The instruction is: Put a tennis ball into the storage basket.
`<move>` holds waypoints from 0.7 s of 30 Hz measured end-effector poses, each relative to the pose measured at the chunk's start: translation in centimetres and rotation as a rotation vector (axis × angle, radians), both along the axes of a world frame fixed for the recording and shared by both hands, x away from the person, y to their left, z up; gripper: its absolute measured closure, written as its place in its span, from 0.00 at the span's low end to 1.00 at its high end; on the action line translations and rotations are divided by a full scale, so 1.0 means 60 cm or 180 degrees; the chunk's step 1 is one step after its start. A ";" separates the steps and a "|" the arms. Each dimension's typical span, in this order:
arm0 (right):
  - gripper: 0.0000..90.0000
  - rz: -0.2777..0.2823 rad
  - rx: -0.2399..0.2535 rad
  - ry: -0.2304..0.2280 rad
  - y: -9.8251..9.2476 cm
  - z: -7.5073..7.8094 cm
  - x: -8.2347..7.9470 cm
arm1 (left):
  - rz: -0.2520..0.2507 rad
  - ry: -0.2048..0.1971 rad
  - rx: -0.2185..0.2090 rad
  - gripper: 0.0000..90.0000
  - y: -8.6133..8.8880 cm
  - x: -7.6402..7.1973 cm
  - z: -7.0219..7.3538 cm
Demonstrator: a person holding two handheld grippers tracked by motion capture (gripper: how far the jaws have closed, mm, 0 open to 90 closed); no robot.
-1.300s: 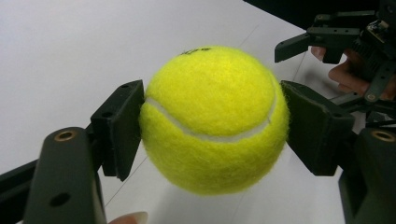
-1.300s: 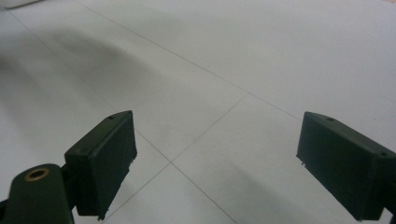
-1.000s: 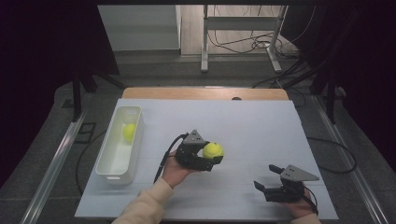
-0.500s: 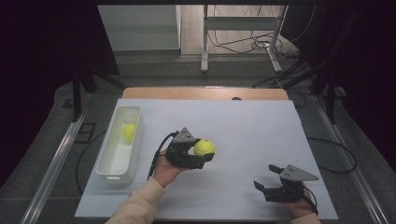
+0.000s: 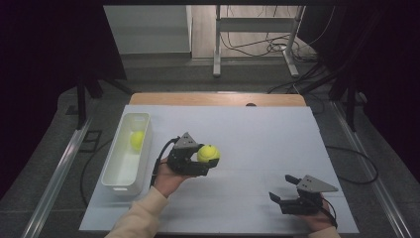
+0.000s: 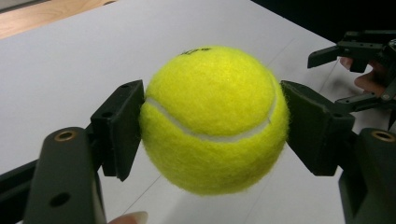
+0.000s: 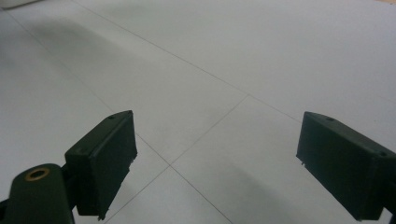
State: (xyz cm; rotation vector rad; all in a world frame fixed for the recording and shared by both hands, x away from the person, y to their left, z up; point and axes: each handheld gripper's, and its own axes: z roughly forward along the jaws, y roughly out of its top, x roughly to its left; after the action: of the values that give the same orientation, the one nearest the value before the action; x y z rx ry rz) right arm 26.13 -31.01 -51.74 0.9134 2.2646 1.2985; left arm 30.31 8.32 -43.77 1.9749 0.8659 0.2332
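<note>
- Since the earlier frames, we have carried the tennis ball [image 5: 208, 153] leftward across the desk [image 5: 257, 134] toward the white bin [image 5: 143, 130]; the left tool [image 5: 195, 161] now sits closer to the bin's near wall, while the right tool [image 5: 287, 192] has kept its place at the lower right.
- Our left tool is clamped on the ball: in the left gripper view both pads [image 6: 120, 128] press into the felt at its widest part, and the ball [image 6: 214, 119] hangs clear above the desk.
- Our right tool stands wide apart with nothing between its jaws, and the right gripper view looks across bare desk surface [image 7: 224, 70].
- A second ball [image 5: 137, 140] already lies inside the bin, toward its far end.
- Risk one, in our judgement: the grip is only two flat pads on a round, fuzzy surface, so a quick swing or a tilt of the hand could let the ball roll out and bounce off across the desk.
- Risk two: if we let go before the ball is fully over the bin, it may strike the rim and drop outside.
- Risk three: released from too high, it could hit the ball already inside and rebound out of the bin.
- Risk four: coming in low, our tool could knock the bin's wall and shove the light bin sideways.
</note>
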 end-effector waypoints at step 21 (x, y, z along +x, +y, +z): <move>0.14 -0.0014 -0.0012 0.0011 -0.001 0.000 0.000 | 0.0212 -0.0036 -0.0077 0.30 0.046 0.001 0.009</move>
State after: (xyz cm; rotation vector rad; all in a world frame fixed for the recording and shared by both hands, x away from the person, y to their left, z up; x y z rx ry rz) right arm 26.15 -31.06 -51.76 0.9195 2.2658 1.2913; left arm 30.37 11.05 -43.20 1.9226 0.9239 0.2708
